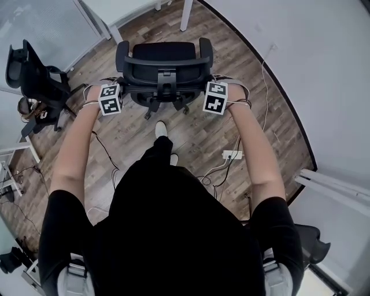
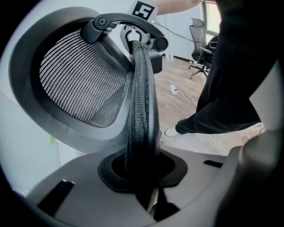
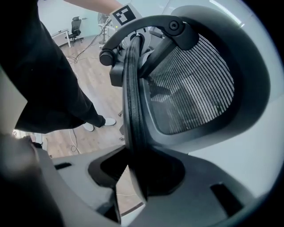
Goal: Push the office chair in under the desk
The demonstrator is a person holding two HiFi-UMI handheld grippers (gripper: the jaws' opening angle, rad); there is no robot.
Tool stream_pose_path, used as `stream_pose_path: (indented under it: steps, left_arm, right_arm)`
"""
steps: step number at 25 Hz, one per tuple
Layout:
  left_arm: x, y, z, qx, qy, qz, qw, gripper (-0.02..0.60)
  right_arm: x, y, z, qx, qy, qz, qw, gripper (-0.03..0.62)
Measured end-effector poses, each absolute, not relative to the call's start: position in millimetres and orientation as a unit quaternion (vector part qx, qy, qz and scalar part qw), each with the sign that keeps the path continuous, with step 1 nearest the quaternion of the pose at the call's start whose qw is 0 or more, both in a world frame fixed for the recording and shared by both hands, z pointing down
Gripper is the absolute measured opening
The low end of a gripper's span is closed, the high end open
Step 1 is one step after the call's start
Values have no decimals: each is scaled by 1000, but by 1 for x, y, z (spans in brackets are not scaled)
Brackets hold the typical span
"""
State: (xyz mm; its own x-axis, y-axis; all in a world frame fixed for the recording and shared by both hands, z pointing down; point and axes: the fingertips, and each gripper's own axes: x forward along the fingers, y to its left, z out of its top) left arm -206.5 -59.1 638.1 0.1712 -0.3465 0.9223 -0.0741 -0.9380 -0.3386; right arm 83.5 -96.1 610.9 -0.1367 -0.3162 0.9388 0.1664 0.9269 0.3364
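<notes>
The black office chair stands on the wood floor just before the white desk, its back toward me. My left gripper grips the left edge of the chair's backrest, which runs straight down between its jaws. On the other side, my right gripper holds the right edge of the backrest in the same way. The mesh panel of the backrest fills much of both gripper views. Where the pads meet the edge is hidden by the gripper bodies.
A second black chair stands at the left by another white desk. A power strip and loose cables lie on the floor at the right. A curved wall bounds the right side. My shoe is behind the chair's base.
</notes>
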Motion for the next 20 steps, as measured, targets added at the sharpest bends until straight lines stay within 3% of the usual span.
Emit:
stream_pose_path:
  steps: [20]
  left_arm:
    - [-173, -184, 639, -762, 165, -620, 85, 55]
  right_arm:
    - [112, -253, 617, 34, -706, -200, 679, 135]
